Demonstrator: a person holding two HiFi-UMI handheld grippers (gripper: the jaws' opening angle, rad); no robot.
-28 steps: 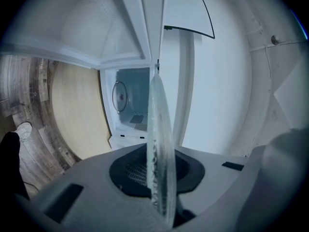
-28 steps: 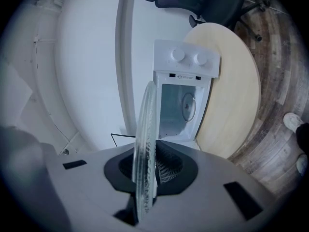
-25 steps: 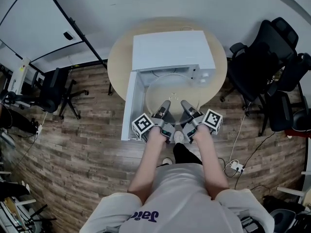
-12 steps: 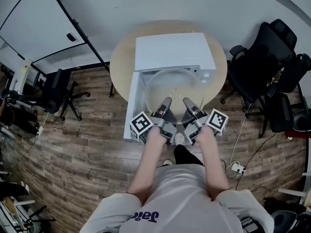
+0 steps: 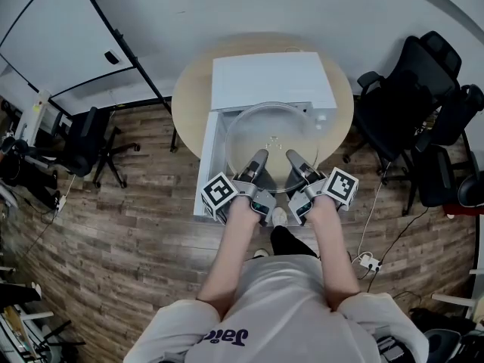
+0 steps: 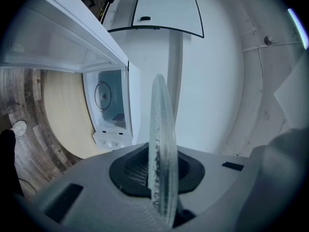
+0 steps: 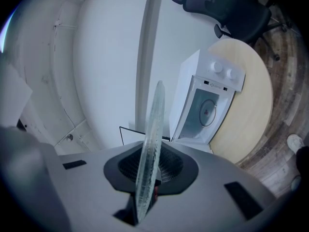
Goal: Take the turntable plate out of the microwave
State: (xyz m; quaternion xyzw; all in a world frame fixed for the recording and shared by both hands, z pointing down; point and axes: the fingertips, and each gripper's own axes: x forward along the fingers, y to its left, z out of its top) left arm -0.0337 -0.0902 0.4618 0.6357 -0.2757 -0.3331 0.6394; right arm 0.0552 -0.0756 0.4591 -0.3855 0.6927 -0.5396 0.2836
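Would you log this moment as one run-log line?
left tool: shut on turntable plate | right tool: shut on turntable plate | microwave: door open, plate outside

Clear glass turntable plate (image 5: 266, 138) – roughly level – seemingly outside the open white microwave (image 5: 272, 80).

Bright even light, fisheye edges, dark vignette

Black office chairs (image 5: 408, 104) flank a round pale table (image 5: 189, 97) on plank floor (image 5: 113, 225) — walls (image 5: 227, 6) seemingly white.
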